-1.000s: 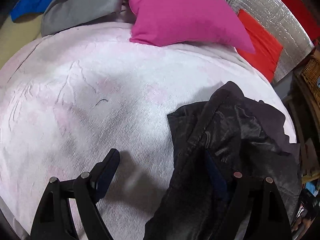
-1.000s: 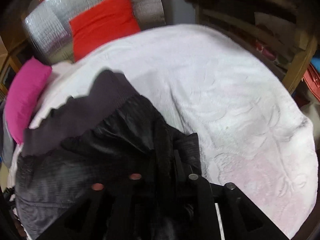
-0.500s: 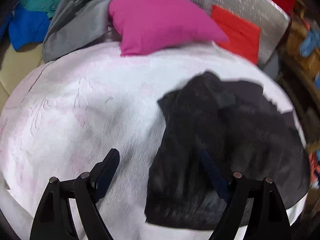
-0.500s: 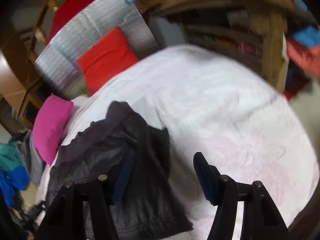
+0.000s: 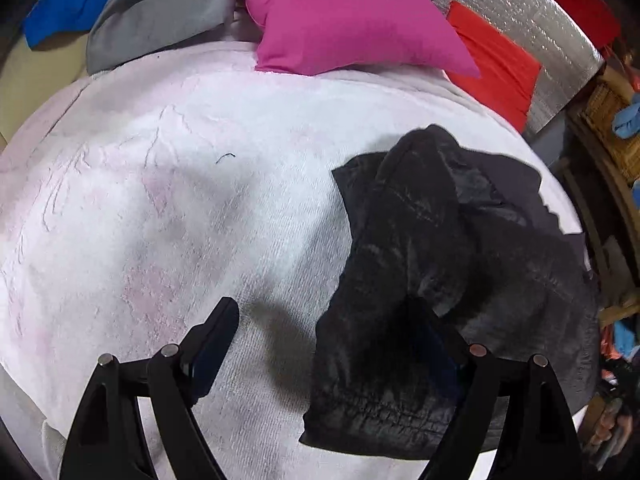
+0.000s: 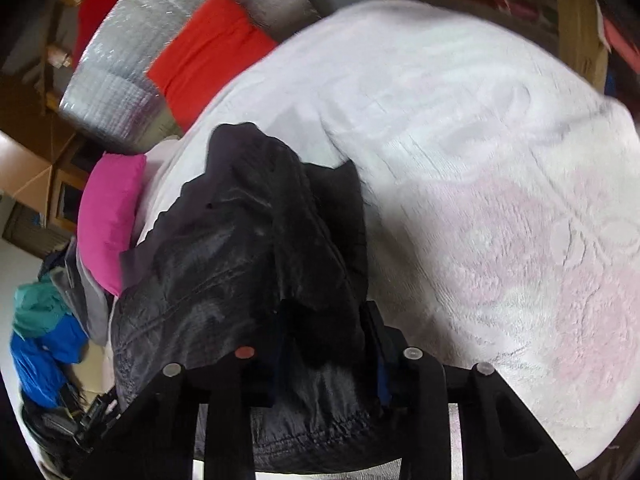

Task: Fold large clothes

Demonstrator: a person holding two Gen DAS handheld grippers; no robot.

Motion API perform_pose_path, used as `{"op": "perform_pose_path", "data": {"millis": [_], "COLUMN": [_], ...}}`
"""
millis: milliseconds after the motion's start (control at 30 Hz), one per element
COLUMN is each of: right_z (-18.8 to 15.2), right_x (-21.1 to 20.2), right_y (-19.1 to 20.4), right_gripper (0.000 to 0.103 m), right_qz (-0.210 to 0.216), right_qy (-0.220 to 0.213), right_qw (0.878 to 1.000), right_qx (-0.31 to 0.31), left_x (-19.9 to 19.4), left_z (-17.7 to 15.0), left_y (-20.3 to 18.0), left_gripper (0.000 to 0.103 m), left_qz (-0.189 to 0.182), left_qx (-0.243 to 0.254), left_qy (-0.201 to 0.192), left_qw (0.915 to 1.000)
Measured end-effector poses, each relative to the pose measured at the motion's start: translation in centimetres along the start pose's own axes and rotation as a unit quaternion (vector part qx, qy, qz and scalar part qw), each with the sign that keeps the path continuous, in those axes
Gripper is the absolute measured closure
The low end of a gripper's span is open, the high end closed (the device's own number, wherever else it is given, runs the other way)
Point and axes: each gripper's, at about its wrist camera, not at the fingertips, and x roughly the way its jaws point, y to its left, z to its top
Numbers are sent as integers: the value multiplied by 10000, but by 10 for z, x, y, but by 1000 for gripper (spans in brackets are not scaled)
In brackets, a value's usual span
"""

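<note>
Around my work area the bed (image 5: 200, 240) was crowded at its head: a magenta pillow (image 5: 344, 16) lay against a grey garment (image 5: 160, 12), with a red cushion (image 5: 496, 60) leaning on a silver quilted panel (image 5: 520, 4) beside it, and blue clothing (image 5: 68, 4) piled past the grey one. Wooden shelving (image 6: 576, 28) stood close along the far side of the bed.

The black jacket (image 5: 432, 280) lay bunched on the white-and-pink blanket near the bed's edge. Its folds covered the inner finger of my left gripper (image 5: 320, 344), whose jaws stood wide apart over bare blanket and the jacket's hem, gripping nothing. My right gripper (image 6: 326, 344) had a thick fold of the jacket (image 6: 248, 256) between its jaws, which had just been closing on it; the pads looked pressed into the cloth, though the fabric hid most of them.

Half a second earlier the right gripper's jaws had stood spread, one finger over the jacket and one over blanket. In the left view the jacket's hem sat slightly nearer the fingers than a second before.
</note>
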Motion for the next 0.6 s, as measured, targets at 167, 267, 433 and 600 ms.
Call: {"op": "perform_pose_path", "data": {"millis": [167,267,433,600], "right_z": [6,11,12,15], "right_x": [-12,-7,16,34], "right_y": [-11,-28,-36,-18], "right_gripper": [28,26,25,17], "right_qz": [259,630,1055,1448], "right_qy": [-66,118,551,595], "right_qw": [9996,9976,9918,9876], "right_qx": [-16,267,459,123], "left_x": [-7,8,25,31], "left_z": [14,21,20,17], "left_y": [27,41,31,11], "left_gripper": [16,15,14,14], "left_qz": [-697,-1046,-1007,-1792], "left_qx": [-512,-928,-836,-644], "left_qy": [29,322,519,757], "left_qw": [9963,9896,9900,9788]}}
